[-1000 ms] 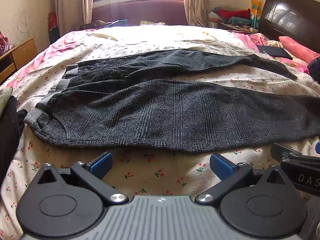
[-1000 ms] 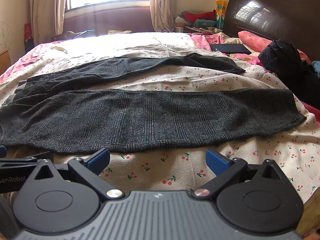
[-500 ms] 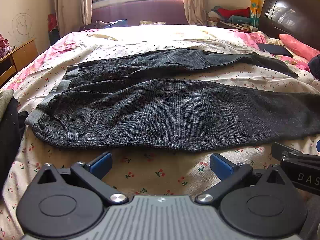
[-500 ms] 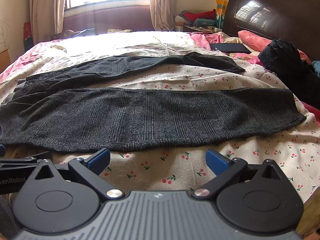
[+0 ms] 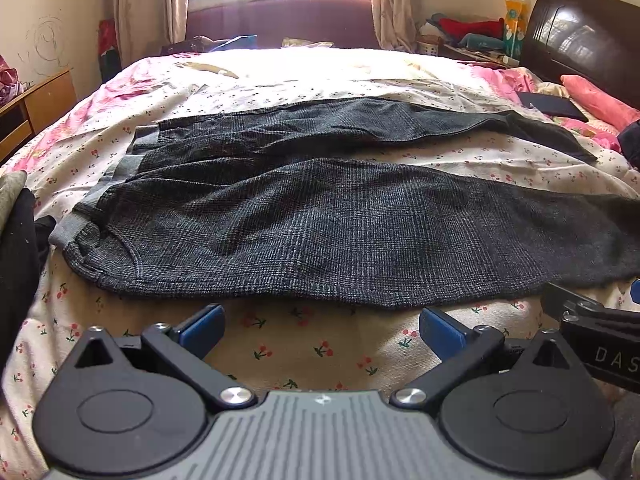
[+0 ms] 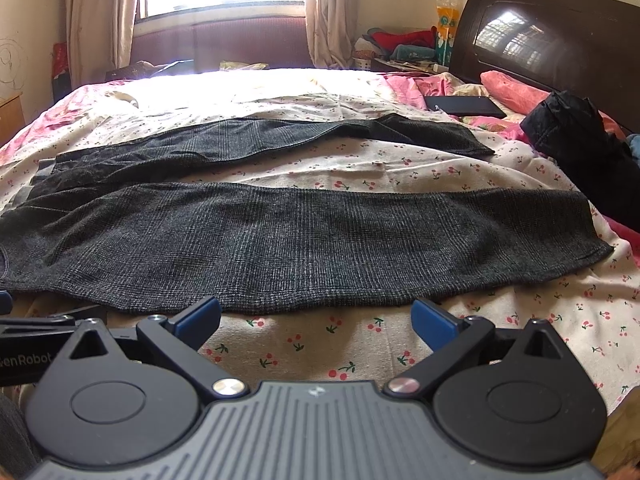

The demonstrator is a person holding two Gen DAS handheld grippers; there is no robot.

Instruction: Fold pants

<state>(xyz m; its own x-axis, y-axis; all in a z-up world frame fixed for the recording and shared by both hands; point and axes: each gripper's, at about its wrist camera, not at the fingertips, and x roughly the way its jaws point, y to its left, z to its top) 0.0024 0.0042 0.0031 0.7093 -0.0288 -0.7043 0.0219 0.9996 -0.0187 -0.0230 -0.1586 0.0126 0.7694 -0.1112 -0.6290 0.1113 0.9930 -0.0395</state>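
Grey checked pants (image 5: pixel 352 232) were spread flat across the bed (image 5: pixel 304 344), and honestly nothing had been folded yet as far as I could see.

From the left wrist view: the waistband (image 5: pixel 100 196) sat over at the left end, both legs ran off to the right with a strip of cherry-print sheet showing between them, so the legs weren't even stacked on each other. The left gripper (image 5: pixel 320 330) hung just short of the near leg's edge, jaws spread wide, nothing between them, not touching the cloth. A bit of the other tool poked in at the right edge.

From the right wrist view: same story from further down the leg. The near leg's hem (image 6: pixel 592 232) lay flat toward the right, the far leg (image 6: pixel 280 136) sat well apart behind it, ending near a dark tablet-looking thing (image 6: pixel 464 106) by the headboard (image 6: pixel 560 40). The right gripper (image 6: pixel 316 318) was also splayed and empty, parked right at the near edge of the leg, maybe just touching the fabric line, hard to say.

So my read: task was basically at zero. Everything was left to do — bring one leg over the other, then fold lengthwise down from hem to waist. The two tools looked lined up to pinch the near edge first, but that's a guess.
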